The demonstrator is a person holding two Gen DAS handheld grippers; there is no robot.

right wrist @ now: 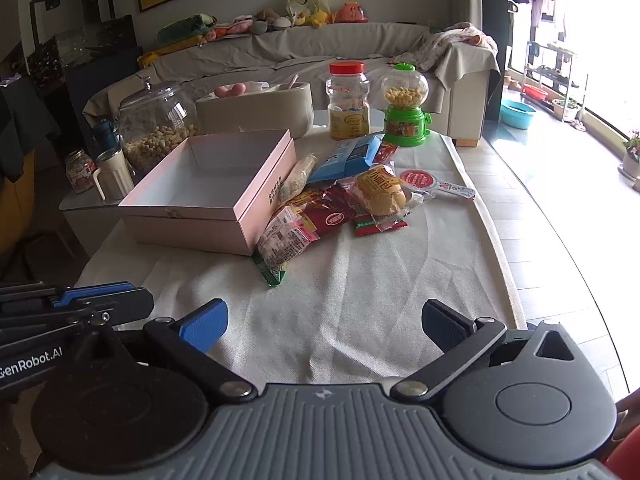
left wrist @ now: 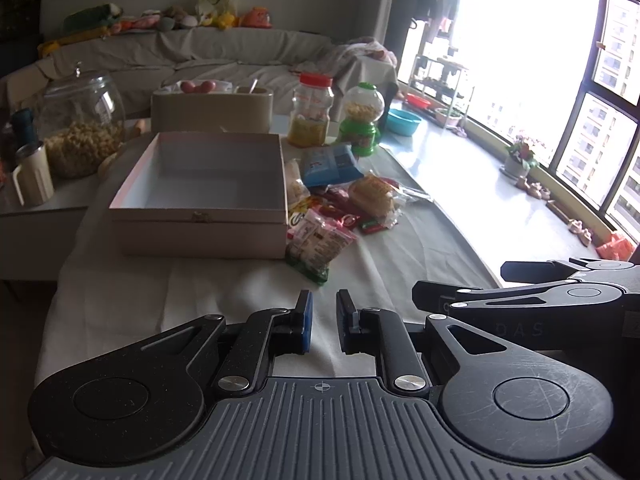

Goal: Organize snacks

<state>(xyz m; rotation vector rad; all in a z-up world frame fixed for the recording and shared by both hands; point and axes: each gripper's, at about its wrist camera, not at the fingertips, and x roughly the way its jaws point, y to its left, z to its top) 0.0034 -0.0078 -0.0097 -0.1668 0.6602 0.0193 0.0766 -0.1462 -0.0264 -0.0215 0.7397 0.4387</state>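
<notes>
Snacks (right wrist: 340, 204): I see them heaped on the white cloth (right wrist: 360, 300), touching the right side of the open pink box (right wrist: 208, 196).
Left gripper (left wrist: 324, 322): narrow gap, gripping nothing.
Right gripper (right wrist: 324, 324): fingers spread wide, nothing between them.
Behind: glass jar (right wrist: 154, 124), probably nuts; green candy dispenser (right wrist: 405, 110).

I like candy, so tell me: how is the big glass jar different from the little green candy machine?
The glass jar is wide, clear all over and has a glass lid with a knob; the green candy machine is smaller, with a clear round globe on a bright green base and green cap. The jar stands left of the pink box, the machine to its right, behind the snack pile. Both stand upright and hold small pale yellowish round pieces.
</notes>
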